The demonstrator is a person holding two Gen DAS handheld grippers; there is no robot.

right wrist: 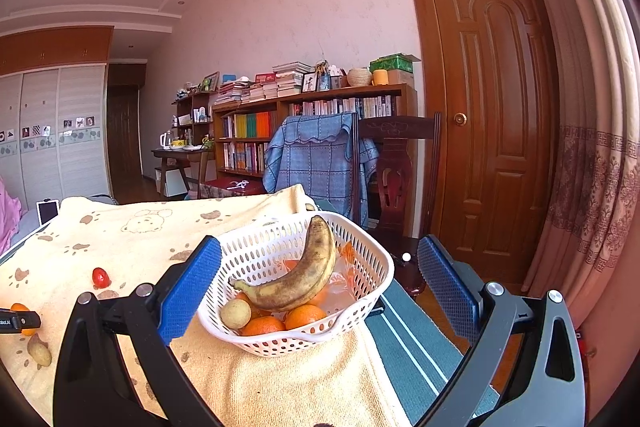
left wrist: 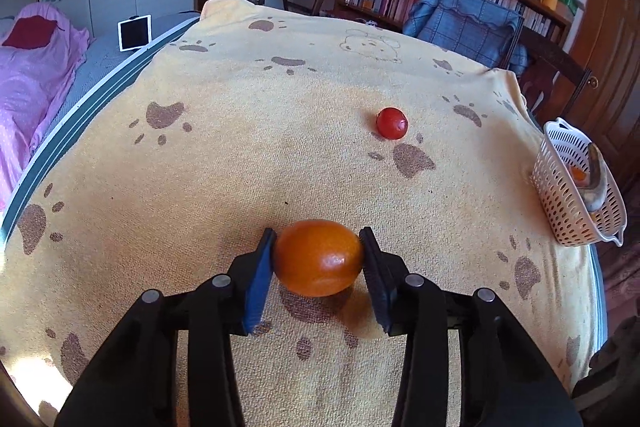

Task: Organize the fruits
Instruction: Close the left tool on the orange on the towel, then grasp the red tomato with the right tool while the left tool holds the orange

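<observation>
The left gripper [left wrist: 318, 259] is closed on an orange [left wrist: 318, 258], one pad against each side of it, and the fruit sits low on the yellow towel [left wrist: 240, 147], so I judge it is gripped at the middle in order not to slip when it is lifted. No earlier view is given, so I speak only of how it stands. The white basket [right wrist: 360, 239] is at the far right edge of the towel and holds a banana [right wrist: 296, 279] and several oranges already; this is probably the place for all the fruit. The right gripper [right wrist: 320, 283] stands wide open, holding nothing, with the basket between its fingers, perhaps to steady it. A small red fruit [left wrist: 392, 123] lies alone, far from the orange, and a pale fruit [right wrist: 39, 351] lies at the near left.
</observation>
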